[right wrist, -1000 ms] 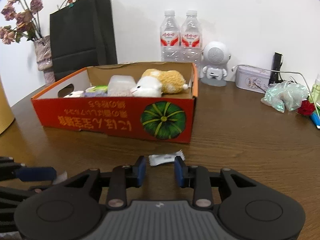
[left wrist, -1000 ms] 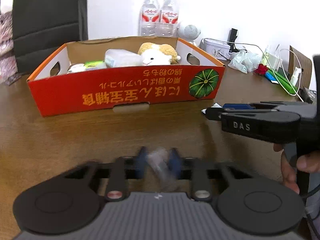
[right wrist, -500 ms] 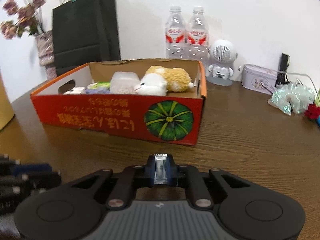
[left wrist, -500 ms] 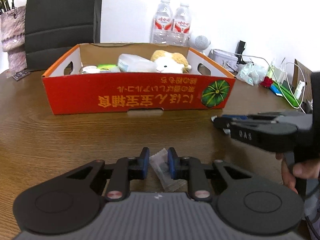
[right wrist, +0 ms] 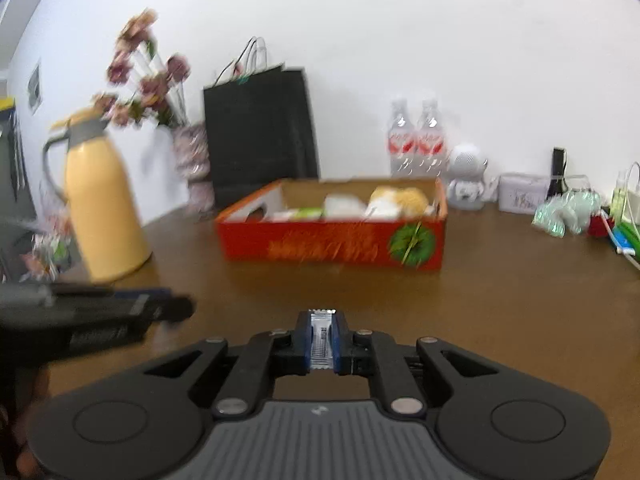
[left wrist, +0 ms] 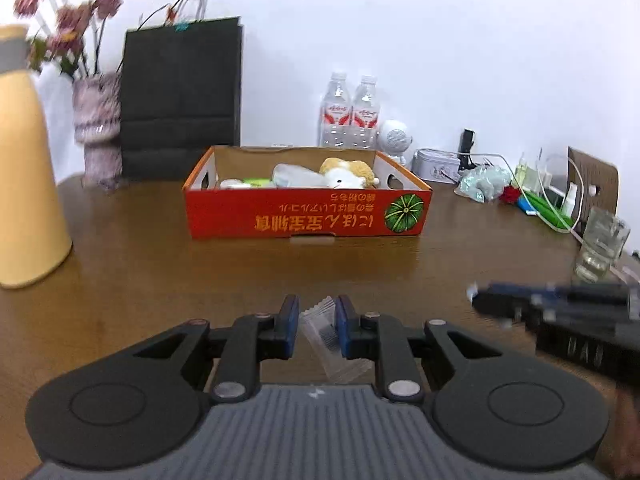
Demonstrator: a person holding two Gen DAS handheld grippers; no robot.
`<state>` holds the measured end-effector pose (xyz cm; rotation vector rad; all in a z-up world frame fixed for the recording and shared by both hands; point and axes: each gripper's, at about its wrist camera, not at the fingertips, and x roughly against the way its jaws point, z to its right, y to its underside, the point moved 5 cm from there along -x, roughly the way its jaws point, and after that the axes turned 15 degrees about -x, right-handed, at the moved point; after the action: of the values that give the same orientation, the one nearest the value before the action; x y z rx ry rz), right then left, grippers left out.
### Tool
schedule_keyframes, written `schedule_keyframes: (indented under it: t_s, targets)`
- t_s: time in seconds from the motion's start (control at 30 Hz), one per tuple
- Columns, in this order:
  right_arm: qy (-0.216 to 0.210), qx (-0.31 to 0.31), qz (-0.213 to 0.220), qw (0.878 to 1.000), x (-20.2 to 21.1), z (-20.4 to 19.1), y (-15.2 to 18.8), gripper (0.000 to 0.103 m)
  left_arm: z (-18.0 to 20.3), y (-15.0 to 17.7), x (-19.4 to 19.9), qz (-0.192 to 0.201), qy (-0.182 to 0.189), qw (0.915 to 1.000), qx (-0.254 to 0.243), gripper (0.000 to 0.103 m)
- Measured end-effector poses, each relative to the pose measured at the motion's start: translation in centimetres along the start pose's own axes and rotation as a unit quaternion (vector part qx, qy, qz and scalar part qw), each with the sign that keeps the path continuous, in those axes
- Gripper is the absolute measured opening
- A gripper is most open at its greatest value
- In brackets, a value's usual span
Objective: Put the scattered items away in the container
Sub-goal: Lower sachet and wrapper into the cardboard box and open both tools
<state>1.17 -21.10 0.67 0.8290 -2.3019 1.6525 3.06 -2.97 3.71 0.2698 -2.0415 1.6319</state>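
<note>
The red cardboard box stands on the wooden table, holding a plush toy and other items; it also shows in the right wrist view. My left gripper is shut on a clear plastic sachet, held above the table well in front of the box. My right gripper is shut on a small white sachet, lifted off the table. The right gripper also appears at the right edge of the left wrist view.
A yellow thermos, a flower vase and a black paper bag stand at left and back. Two water bottles, a white speaker, a tin, cables and a glass crowd the right.
Both grippers have lifted and pulled back from the box with their sachets. The right gripper closed on the white sachet that lay on the table a second ago.
</note>
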Motion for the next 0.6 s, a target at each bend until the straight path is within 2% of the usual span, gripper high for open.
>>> schedule_keyframes:
  t_s: [0.07,0.13,0.2,0.27,0.33,0.4,0.43,0.5,0.53,0.6]
  targets:
    - [-0.007,-0.017,0.007,1.0,-0.1,-0.3,-1.3,0.009,-1.2,-1.7,-0.6,0.013,0.007,0.9999,-0.001,0.02]
    - [-0.01,-0.017,0.024,1.0,-0.3,-0.5,-4.2,0.009,-3.2,-4.9,-1.8,0.025,0.048,0.9985,0.009,0.02]
    - [-0.006,-0.001,0.047,0.999,-1.0,-0.7,-8.5,0.009,-5.2,-8.7,-3.7,0.023,0.083,0.9962,0.016,0.02]
    - [-0.002,0.001,0.047,0.999,-3.0,-0.7,-13.8,0.009,-6.7,-12.7,-6.7,0.004,0.101,0.9948,0.016,0.02]
    - [-0.002,-0.014,0.001,1.0,-6.5,-0.5,-18.5,0.009,-7.4,-15.8,-11.2,-0.039,0.116,0.9924,0.015,0.02]
    - [0.011,-0.04,-0.051,0.998,-10.9,0.0,-21.9,0.009,-7.6,-17.3,-16.8,-0.102,0.143,0.9841,0.022,0.021]
    - [0.017,-0.054,-0.091,0.994,-13.9,0.4,-23.2,0.009,-7.8,-17.4,-19.6,-0.134,0.146,0.9795,0.034,0.021]
    - [0.025,-0.1,-0.17,0.98,-19.3,1.7,-24.1,0.009,-8.2,-16.7,-24.8,-0.195,0.148,0.9684,0.047,0.021]
    - [0.03,-0.13,-0.206,0.97,-22.0,2.4,-24.0,0.009,-8.4,-16.2,-26.6,-0.212,0.145,0.9649,0.054,0.021]
    - [0.046,-0.148,-0.243,0.957,-25.7,3.0,-22.9,0.009,-8.7,-15.1,-29.7,-0.243,0.132,0.9595,0.054,0.021]
